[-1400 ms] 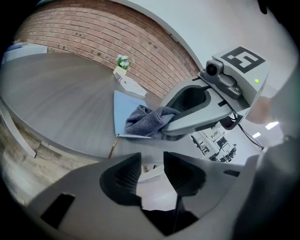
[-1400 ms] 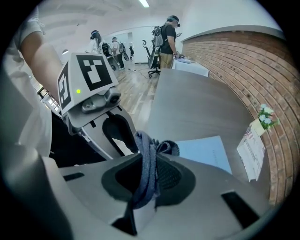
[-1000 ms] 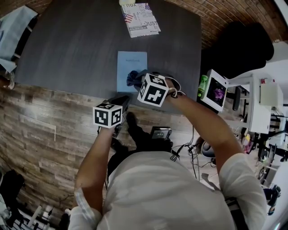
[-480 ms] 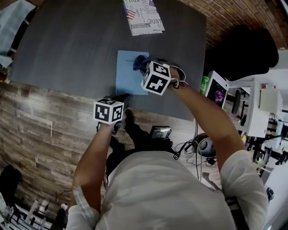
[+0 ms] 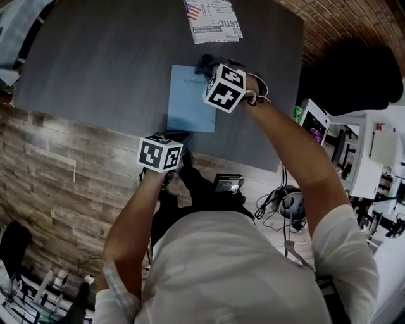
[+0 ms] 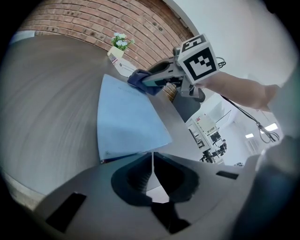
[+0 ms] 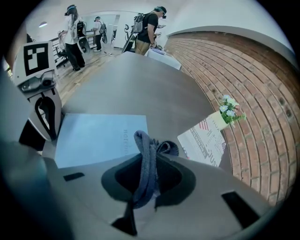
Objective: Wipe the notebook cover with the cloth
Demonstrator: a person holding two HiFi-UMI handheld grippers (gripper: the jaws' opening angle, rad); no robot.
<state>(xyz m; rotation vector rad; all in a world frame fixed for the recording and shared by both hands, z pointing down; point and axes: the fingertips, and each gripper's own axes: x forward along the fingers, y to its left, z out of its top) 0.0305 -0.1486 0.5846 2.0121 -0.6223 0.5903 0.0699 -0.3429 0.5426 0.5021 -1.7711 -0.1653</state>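
The notebook [image 5: 191, 98] is plain light blue with faint grey lettering. The cloth [image 7: 144, 143] at its far right corner is dark blue. The table [image 5: 95, 57] under the notebook is dark grey and wood-grained. Beyond the notebook, a paper [image 5: 215, 19] shows black print and a stars-and-stripes flag. A cube [image 5: 160, 154] at the notebook's near edge and a second cube [image 5: 226, 88] at its far right corner bear black-and-white squares. The wall [image 7: 243, 61] is red-brown brick.

Left tongs [image 6: 152, 158] closing, empty; right tongs [image 7: 147, 160] clamped.

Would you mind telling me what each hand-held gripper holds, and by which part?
The right hand-held gripper pinches the dark cloth by a bunched fold; the left hand-held gripper is closing, nothing between its jaws.
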